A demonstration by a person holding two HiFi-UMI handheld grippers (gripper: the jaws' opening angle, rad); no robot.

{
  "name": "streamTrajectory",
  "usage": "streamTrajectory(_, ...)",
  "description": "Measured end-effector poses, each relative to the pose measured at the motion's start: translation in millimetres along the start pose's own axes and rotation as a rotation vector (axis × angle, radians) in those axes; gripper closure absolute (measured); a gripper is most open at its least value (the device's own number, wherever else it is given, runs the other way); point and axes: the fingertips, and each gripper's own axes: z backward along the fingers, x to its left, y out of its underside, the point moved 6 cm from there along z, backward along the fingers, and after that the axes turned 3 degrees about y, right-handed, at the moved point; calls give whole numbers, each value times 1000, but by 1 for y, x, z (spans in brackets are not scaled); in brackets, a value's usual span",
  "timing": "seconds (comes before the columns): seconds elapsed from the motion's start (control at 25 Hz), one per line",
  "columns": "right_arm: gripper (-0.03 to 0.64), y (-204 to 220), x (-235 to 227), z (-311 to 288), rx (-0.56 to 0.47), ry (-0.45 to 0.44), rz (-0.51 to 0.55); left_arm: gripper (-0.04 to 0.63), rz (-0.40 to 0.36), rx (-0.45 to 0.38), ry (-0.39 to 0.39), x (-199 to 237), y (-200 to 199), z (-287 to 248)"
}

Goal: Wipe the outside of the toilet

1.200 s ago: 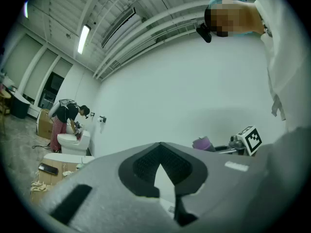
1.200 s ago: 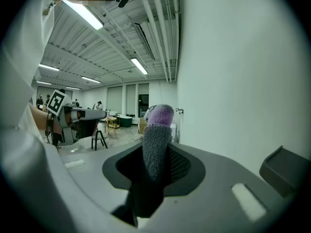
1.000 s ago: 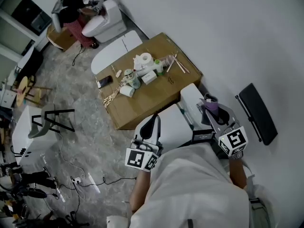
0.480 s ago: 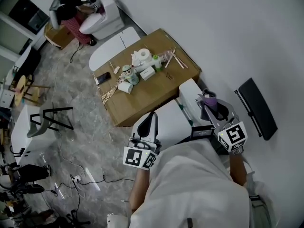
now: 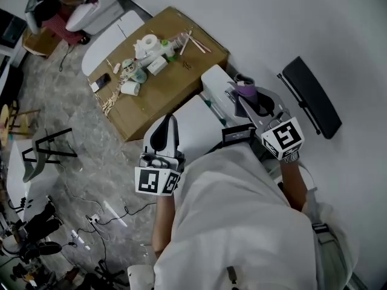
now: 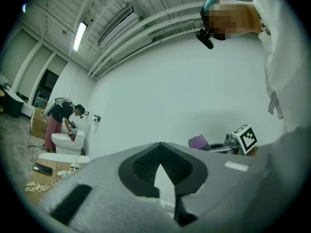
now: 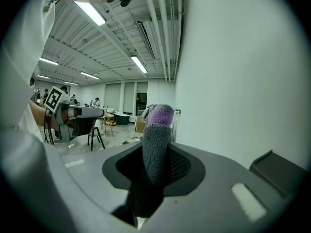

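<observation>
Standing over the toilet [image 5: 195,124], the person held both forearms out in front of the body, one tool in each hand, both aimed away from the chest. The left tool [image 5: 170,121] hovered over the front left edge of the closed lid with its jaws together and nothing between them. The right tool [image 5: 240,94] sat above the tank, close to the wall, its jaws clamped on a cloth [image 7: 156,130]. That cloth ran lengthwise along the jaws and stuck out past their tips, grey lower down and purple at the far end. The toilet lay under and between the two tools, its long axis running from the tank at the wall out toward the open floor, just beside a cluttered brown desk [image 5: 181,83].
</observation>
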Motion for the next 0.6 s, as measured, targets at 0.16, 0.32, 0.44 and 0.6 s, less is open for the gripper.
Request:
streamTrajectory(0.16, 509, 8, -5, 5, 12, 16, -8, 591, 5, 21, 26, -8, 9, -8)
streamTrajectory(0.32, 508, 16, -12, 7, 20, 31, -36, 591, 7, 37, 45, -10, 14, -14)
streamTrajectory(0.44, 506, 18, -20, 3, 2, 32, -65, 591, 1, 41, 50, -8, 18, -22)
streamTrajectory(0.6, 506, 21, -30, -9, 28, 34, -72, 591, -14, 54, 26, -3, 17, -26)
